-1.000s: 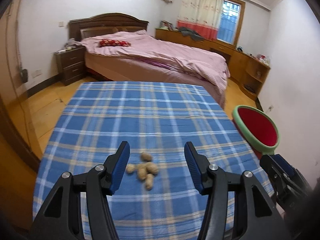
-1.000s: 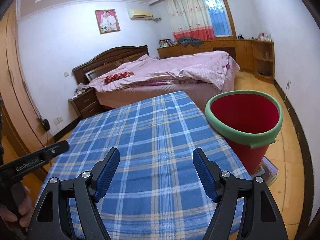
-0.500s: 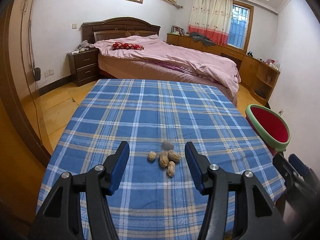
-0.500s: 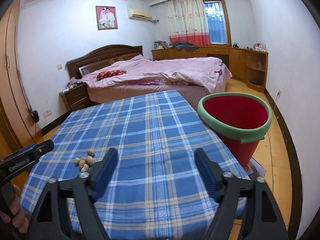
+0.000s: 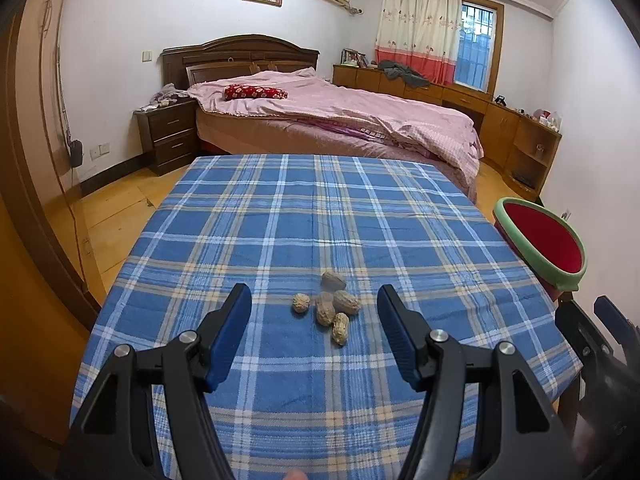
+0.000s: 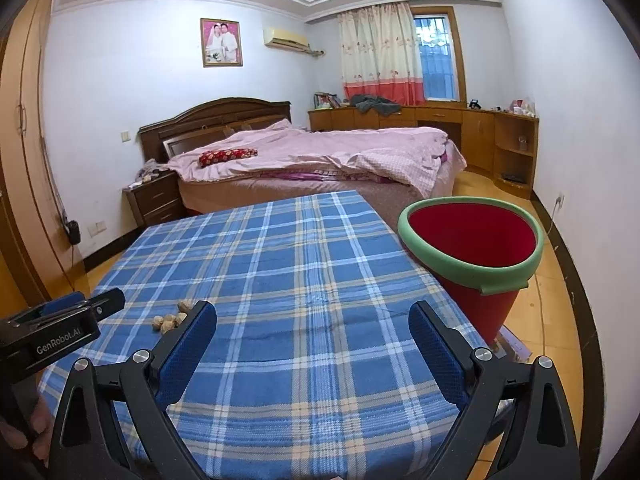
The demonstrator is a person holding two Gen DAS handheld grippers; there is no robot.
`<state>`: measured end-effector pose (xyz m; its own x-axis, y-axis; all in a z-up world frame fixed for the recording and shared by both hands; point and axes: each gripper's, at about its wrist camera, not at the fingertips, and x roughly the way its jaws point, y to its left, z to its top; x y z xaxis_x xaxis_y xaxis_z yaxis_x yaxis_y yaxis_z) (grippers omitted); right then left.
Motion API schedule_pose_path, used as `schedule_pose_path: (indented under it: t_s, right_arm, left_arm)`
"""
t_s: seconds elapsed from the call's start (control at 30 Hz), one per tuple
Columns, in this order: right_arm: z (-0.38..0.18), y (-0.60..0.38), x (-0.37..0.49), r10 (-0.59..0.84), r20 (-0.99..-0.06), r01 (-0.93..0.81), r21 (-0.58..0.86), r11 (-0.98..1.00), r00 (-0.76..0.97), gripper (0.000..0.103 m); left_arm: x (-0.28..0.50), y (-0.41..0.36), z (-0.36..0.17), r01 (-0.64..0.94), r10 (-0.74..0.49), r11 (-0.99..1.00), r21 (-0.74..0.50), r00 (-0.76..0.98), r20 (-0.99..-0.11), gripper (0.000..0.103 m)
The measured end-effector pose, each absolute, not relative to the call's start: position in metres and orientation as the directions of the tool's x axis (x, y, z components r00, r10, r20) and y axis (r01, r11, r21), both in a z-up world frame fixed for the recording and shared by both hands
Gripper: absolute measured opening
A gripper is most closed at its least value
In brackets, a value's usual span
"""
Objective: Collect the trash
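Our left gripper hangs low over the near part of the surface, its jaws opening with nothing pressed between the blue pads; the small heap of peanut shells lies on the cloth just beyond the tips, in line with the gap. Our right gripper stands wide and is opening too, holding nothing, with only bare checked cloth between its pads. From the right wrist the shells are partly hidden behind that gripper's left finger, so we cannot count them there; from the left wrist we make out five or so, touching one another, one a little farther off. The left gripper's body enters the right view at the left edge, with a hand cut off at the frame. To the right of the surface, just beside its edge, stands the red bin with a green rim; its base is hidden behind the surface, and in the left view only part of its rim shows. Farther off are a bed with a pink cover, a dark nightstand, a wooden cabinet run under a curtained window and a framed photo on the far wall.
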<state>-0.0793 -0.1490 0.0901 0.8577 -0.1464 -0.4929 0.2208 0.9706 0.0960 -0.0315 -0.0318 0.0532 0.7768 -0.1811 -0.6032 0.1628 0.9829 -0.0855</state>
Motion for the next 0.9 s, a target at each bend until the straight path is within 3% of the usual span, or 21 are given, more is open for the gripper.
schedule_pose_path:
  t_s: [0.9]
  right_arm:
    - [0.0850, -0.1526, -0.0785, -0.153, -0.511, 0.239, 0.108, 0.965, 0.846, 0.097]
  left_arm:
    - [-0.0325, -0.0346, 0.0471, 0.148, -0.162, 0.986, -0.073, 0.773, -0.614, 0.065]
